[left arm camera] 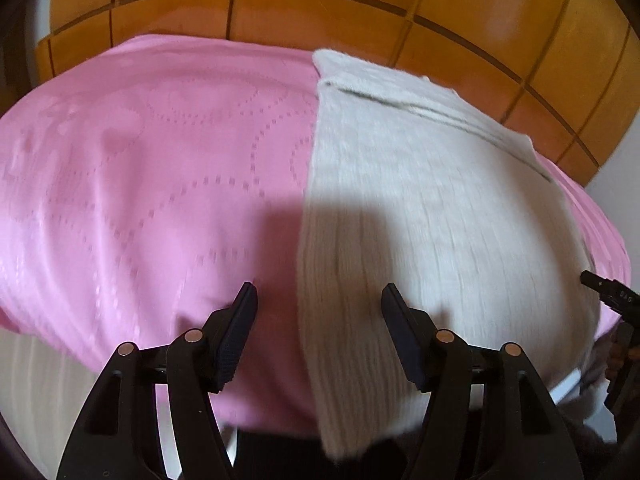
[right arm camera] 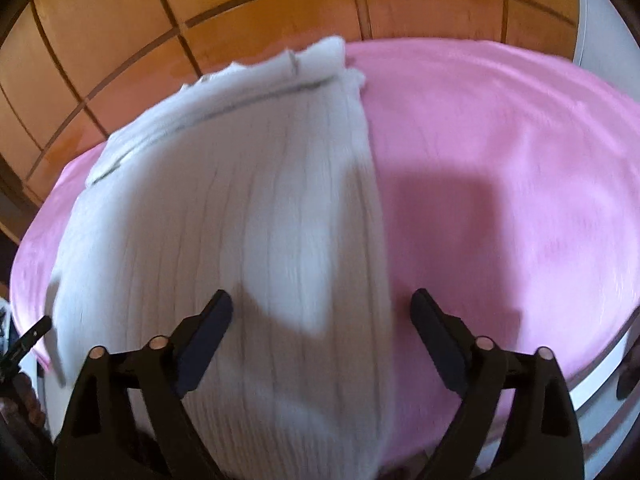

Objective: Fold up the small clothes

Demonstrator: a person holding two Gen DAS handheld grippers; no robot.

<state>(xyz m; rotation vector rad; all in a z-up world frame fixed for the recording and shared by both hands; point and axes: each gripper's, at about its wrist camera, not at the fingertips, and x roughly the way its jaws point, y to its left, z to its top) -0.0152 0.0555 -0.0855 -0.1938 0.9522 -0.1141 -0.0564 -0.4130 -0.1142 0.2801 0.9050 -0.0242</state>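
A pale grey ribbed knit garment lies flat on a pink cloth, its near end hanging over the front edge. My left gripper is open and empty, hovering over the garment's left edge. In the right wrist view the same garment fills the left half and my right gripper is open and empty over its right edge. The tip of the right gripper shows at the far right of the left wrist view. The garment's far end has a folded band with a dark seam.
The pink cloth covers a table that stands on an orange tiled floor. A white wall or panel is at the far right. The table's pale edge shows below the cloth.
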